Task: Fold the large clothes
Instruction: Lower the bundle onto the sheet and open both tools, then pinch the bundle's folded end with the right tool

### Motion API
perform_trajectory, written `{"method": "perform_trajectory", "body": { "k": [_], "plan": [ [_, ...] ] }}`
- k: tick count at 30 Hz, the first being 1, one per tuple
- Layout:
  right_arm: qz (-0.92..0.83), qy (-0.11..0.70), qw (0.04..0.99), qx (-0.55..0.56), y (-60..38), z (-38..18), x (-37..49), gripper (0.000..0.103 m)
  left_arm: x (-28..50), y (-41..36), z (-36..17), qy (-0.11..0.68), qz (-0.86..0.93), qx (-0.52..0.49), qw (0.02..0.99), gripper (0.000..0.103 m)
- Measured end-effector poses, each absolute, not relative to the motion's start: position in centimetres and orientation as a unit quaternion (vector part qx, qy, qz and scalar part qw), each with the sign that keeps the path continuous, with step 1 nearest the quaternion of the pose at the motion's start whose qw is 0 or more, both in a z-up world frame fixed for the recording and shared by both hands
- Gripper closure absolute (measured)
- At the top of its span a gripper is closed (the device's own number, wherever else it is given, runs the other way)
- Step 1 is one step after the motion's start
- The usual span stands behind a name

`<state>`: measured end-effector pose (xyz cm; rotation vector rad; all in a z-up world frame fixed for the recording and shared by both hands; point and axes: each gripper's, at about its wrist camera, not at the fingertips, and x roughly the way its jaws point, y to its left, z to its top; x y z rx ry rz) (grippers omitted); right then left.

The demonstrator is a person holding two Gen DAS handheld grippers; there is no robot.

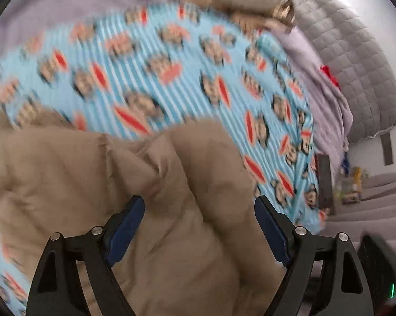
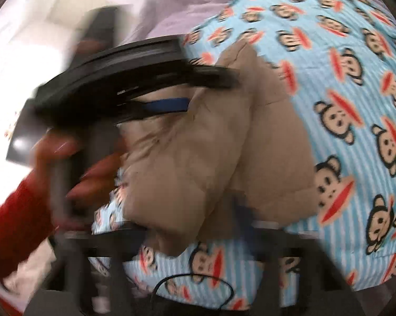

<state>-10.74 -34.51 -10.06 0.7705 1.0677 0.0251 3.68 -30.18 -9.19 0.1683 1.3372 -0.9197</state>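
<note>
monkey-print sheet point(image 1: 171, 60) covers bed

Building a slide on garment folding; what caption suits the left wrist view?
Open left gripper above a tan padded garment lying on a blue monkey-print sheet.

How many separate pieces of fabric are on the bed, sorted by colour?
Tan: 1, the puffy garment under the left hand-held gripper.
Blue striped with monkey faces: 1, the sheet.
Lilac: 1, the blanket.
Grey: 1, the quilted cover.
Red: 1, a small scrap, too blurred to identify.
Total: 5
</note>
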Motion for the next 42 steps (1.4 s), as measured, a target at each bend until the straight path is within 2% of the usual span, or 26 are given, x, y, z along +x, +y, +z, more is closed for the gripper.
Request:
{"method": "perform_trajectory", "body": {
  "k": [4,9,17,19,21,23,26,30,37,42],
  "plan": [
    [-0.049,0.497,0.777,0.383,-36.9,-11.8,-11.5,0.088,5.3,-25.6,-6.5,0.524,-0.363,0.108,0.763,0.017],
    [-0.06,0.505,0.731,0.455,-39.3,-16.5,-13.3,0.088,8.0,-22.9,-10.5,0.517,-0.288,0.153,0.791,0.017],
    [-0.07,0.494,0.684,0.533,-41.6,-21.7,-14.6,0.086,8.1,-28.5,-14.4,0.494,-0.299,0.179,0.797,0.017],
    [-0.068,0.498,0.673,0.543,-42.2,-21.3,-15.2,0.076,8.4,-29.4,-14.9,0.499,-0.294,0.184,0.794,0.017],
    [-0.078,0.51,0.68,0.521,-43.0,-19.6,-15.5,0.066,8.6,-29.6,-15.1,0.504,-0.291,0.178,0.793,0.017],
    [-0.088,0.505,0.709,0.485,-44.0,-16.7,-16.2,0.063,8.6,-29.5,-15.1,0.507,-0.292,0.175,0.792,0.017],
    [-0.087,0.478,0.748,0.452,-45.0,-12.4,-16.6,0.063,8.6,-29.4,-15.2,0.506,-0.291,0.176,0.793,0.017],
    [-0.052,0.47,0.78,0.41,-44.6,-9.7,-13.7,0.063,8.4,-29.4,-15.2,0.506,-0.289,0.177,0.793,0.017],
    [-0.009,0.553,0.787,0.273,-38.9,-12.2,-8.1,0.064,8.4,-28.9,-14.5,0.518,-0.274,0.179,0.79,0.017],
    [-0.006,0.582,0.765,0.274,-38.1,-15.2,-8.9,0.064,8.3,-28.4,-13.8,0.528,-0.268,0.179,0.786,0.017]
  ]
}}
